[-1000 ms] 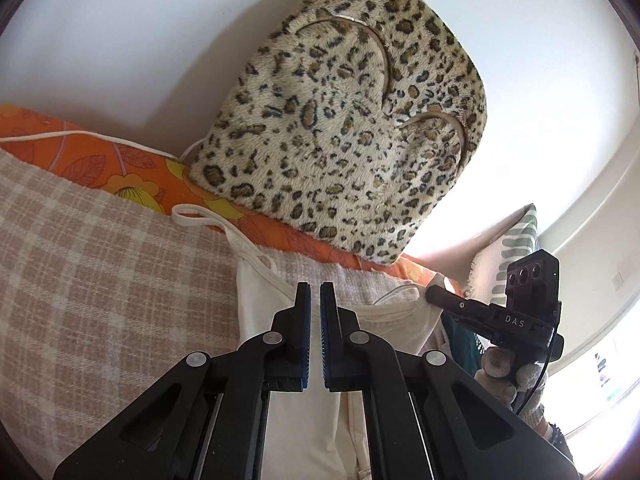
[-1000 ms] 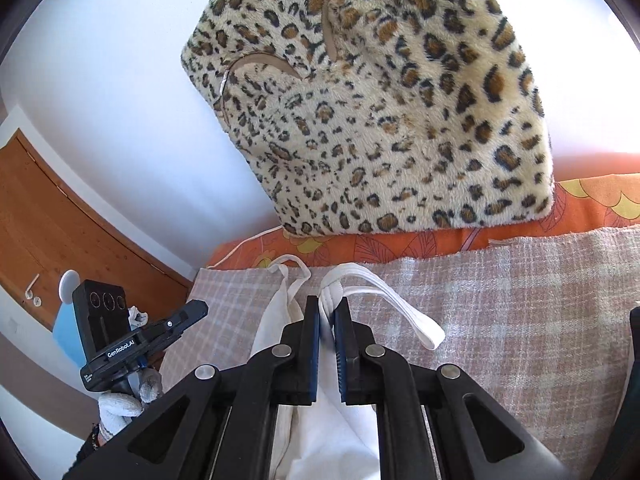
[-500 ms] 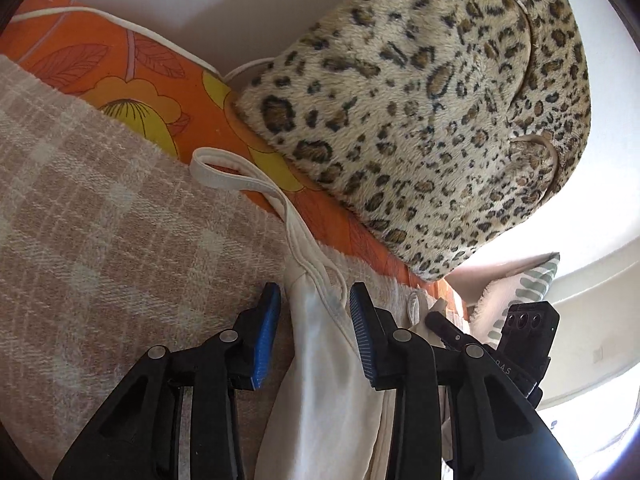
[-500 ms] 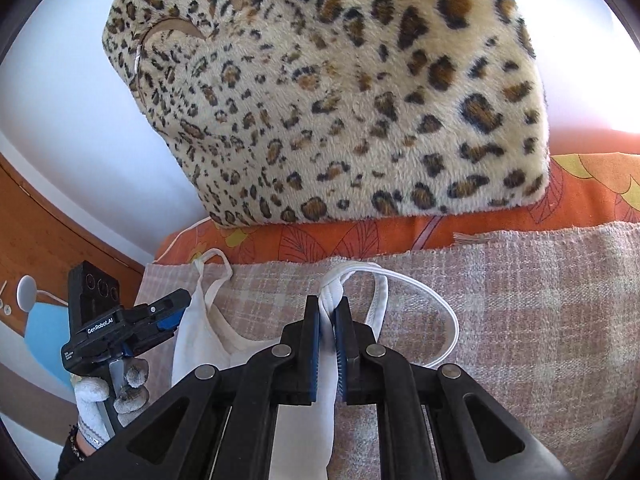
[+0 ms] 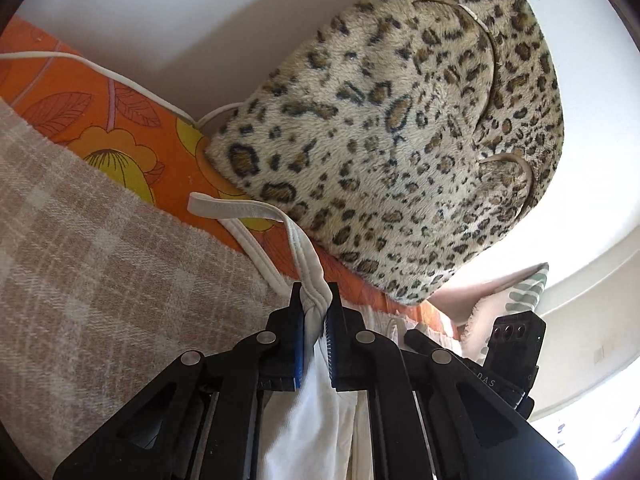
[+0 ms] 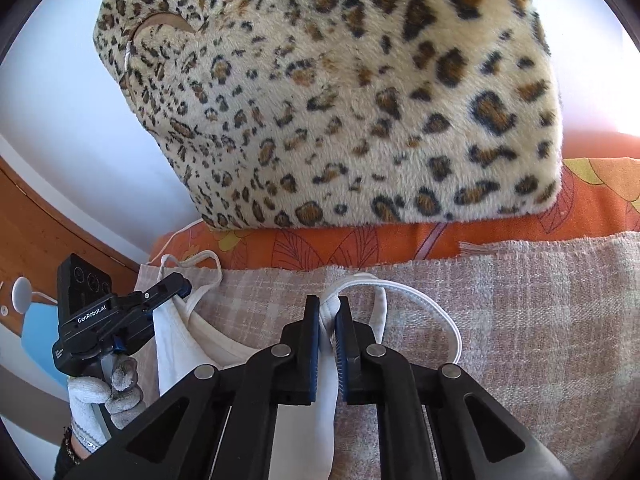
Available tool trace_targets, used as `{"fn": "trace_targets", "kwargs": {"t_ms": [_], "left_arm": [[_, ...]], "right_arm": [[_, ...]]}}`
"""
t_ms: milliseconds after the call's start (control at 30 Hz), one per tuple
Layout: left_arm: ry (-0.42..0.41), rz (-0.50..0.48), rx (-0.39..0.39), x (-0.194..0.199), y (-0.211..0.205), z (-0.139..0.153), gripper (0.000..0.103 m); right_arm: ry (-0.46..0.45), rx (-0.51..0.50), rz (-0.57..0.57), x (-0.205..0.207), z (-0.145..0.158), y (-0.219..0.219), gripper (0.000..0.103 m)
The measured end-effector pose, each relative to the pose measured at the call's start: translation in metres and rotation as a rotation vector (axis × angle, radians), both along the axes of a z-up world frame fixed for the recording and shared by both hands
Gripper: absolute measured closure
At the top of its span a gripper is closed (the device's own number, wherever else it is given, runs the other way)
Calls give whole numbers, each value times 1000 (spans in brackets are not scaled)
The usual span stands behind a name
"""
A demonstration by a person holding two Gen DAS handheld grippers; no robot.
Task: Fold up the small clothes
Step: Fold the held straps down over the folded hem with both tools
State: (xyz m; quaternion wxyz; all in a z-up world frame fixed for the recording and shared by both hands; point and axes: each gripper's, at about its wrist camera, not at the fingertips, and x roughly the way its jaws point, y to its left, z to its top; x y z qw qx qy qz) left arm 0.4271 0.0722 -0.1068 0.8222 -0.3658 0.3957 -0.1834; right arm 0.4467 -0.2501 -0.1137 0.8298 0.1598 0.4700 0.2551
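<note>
A small white strappy top (image 5: 312, 412) lies on a beige checked blanket (image 5: 100, 280). My left gripper (image 5: 314, 300) is shut on the base of one shoulder strap (image 5: 236, 210), whose loop lies ahead on the orange sheet. My right gripper (image 6: 329, 308) is shut on the other shoulder of the white top (image 6: 320, 400); its strap (image 6: 424, 312) loops to the right on the blanket. The left gripper (image 6: 176, 284) also shows in the right wrist view, at the top's far-left corner. The top's lower part is hidden under the grippers.
A leopard-print plush cushion (image 5: 400, 140) leans on the white wall just beyond the top. An orange floral sheet (image 5: 120, 128) lies under the blanket. A white cable (image 5: 100, 72) runs along the wall. A striped pillow (image 5: 520, 292) lies right; a wooden door (image 6: 48, 240) stands left.
My left gripper, shut and empty a second ago, opened over the strap and has now shut on it. My right gripper stayed shut on the top and moved closer to the cushion.
</note>
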Motion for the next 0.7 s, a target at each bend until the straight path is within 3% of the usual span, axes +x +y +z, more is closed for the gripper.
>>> {"fn": "trace_targets", "kwargs": {"t_ms": [367, 700], "left_arm": [[-103, -29, 52, -52, -9, 62, 96], [-148, -39, 54, -117, -14, 86, 96]], "right_arm": [[-102, 38, 23, -51, 65, 4, 98], [-134, 72, 10, -125, 102, -11, 98]]}}
